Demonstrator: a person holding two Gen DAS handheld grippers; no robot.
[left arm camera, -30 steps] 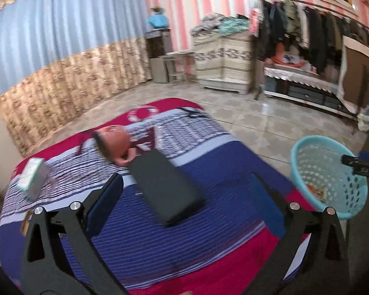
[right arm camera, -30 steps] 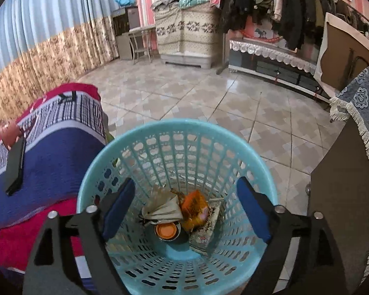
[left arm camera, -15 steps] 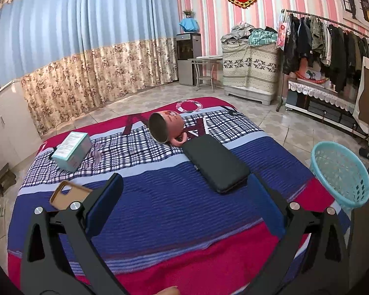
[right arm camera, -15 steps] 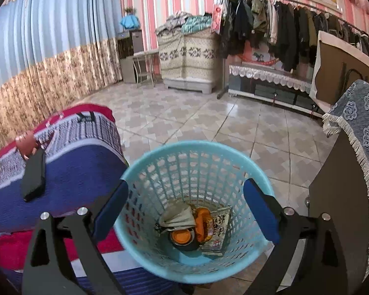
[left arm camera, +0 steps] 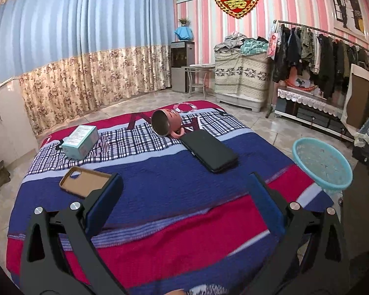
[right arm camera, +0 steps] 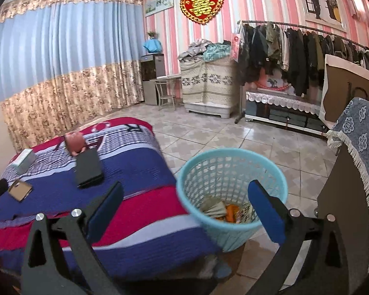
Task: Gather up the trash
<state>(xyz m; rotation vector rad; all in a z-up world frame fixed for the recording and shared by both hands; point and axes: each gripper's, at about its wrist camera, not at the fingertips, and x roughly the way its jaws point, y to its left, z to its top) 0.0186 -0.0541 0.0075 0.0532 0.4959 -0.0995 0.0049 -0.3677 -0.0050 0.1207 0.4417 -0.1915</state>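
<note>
With both my left gripper (left arm camera: 184,196) and right gripper (right arm camera: 184,204) spread apart and holding nothing, crumpled wrappers (right arm camera: 225,211) lie inside the light-blue plastic mesh basket (right arm camera: 209,169) beside the striped bed (left arm camera: 160,186).

Left gripper (left arm camera: 184,198): pulled back and up from the bed (left arm camera: 160,191); a second ago it sat low over the black case (left arm camera: 210,151), which now lies well ahead of the fingers.
Left view, newly in frame: tan phone case (left arm camera: 82,180) beside the left finger; teal box (left arm camera: 81,141) now seen whole.
Right gripper (right arm camera: 184,205): drawn up and away from the basket (right arm camera: 231,172); a second ago its fingers straddled the rim from directly above, now the basket sits lower right, seen at a slant.
Right view, newly in frame: more of the bed (right arm camera: 98,196); pink mug (right arm camera: 75,143).
Trash (right arm camera: 223,212): less of it visible past the rim.
</note>
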